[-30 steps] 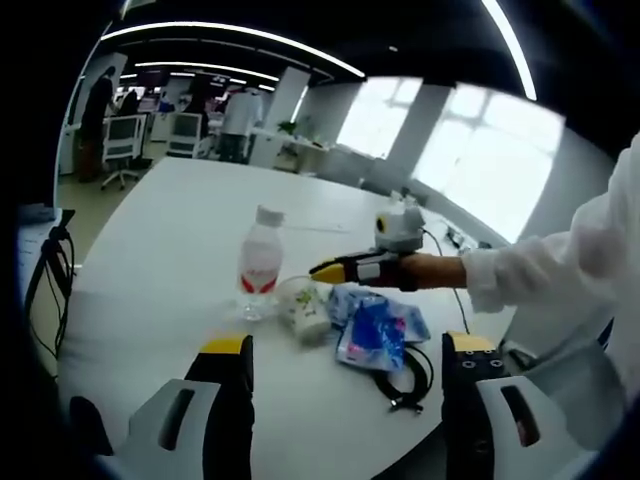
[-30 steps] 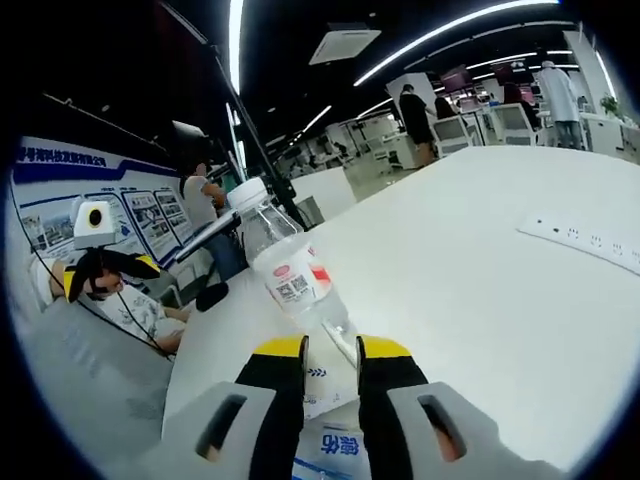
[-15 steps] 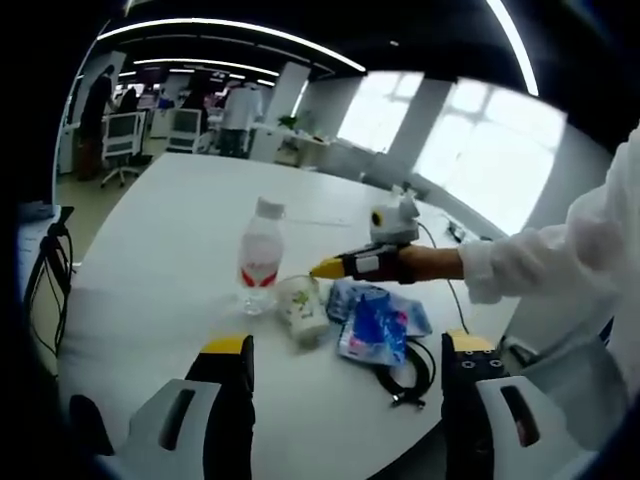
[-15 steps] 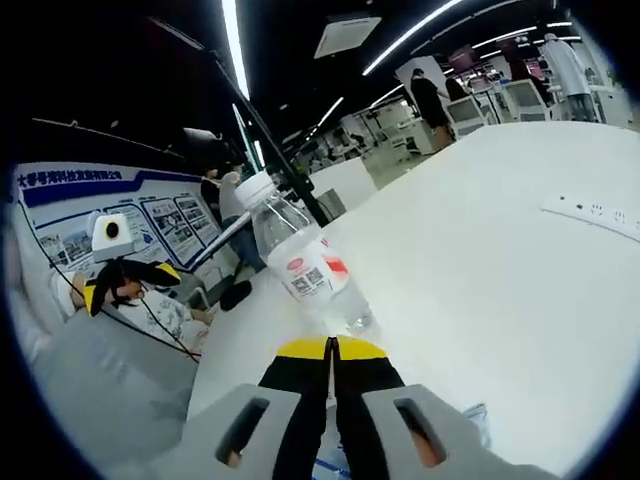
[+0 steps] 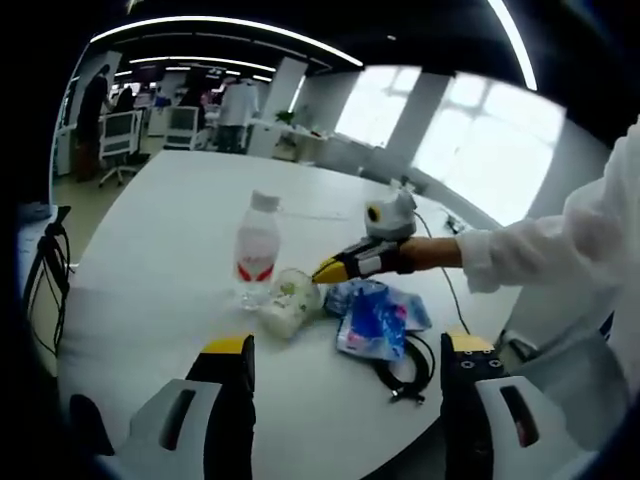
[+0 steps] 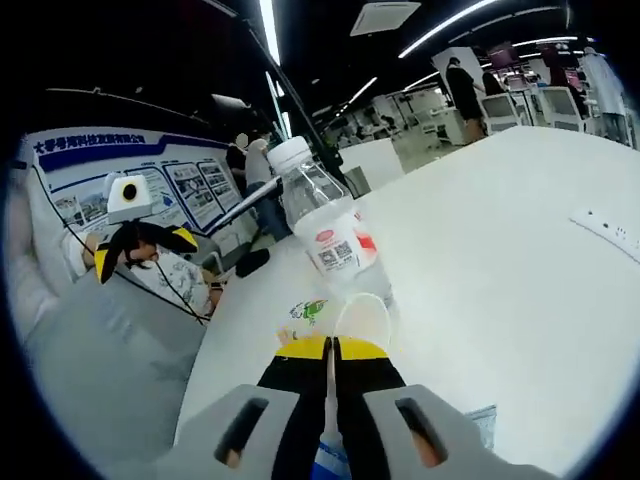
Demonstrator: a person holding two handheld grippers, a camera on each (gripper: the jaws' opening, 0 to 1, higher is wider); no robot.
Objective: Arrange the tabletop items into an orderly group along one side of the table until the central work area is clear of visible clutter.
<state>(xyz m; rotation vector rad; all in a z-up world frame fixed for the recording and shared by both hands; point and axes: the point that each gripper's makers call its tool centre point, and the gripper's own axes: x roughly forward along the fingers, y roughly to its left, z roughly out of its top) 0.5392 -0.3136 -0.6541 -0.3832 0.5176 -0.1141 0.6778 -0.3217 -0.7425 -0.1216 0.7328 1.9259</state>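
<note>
A white worktop (image 5: 150, 260) is seen in the left gripper view, carrying a small cluster: a clear water bottle (image 5: 256, 248) with a red label stands upright, and a paper cup (image 5: 288, 301) lies tipped on its side just beside the bottle's base. To the right of the cup a blue snack packet (image 5: 376, 322) lies flat, with a black cable (image 5: 408, 367) looped against its near edge. The left gripper (image 5: 345, 350) is held back from the cluster, its fingers spread wide with nothing between them. The right gripper (image 5: 335, 268) is seen reaching in from a white sleeve (image 5: 540, 255), its tip at the cup's rim. In the right gripper view the right gripper's fingers (image 6: 352, 349) are pressed together, the cup's open mouth directly ahead of them; whether any of the rim is pinched cannot be told.
</note>
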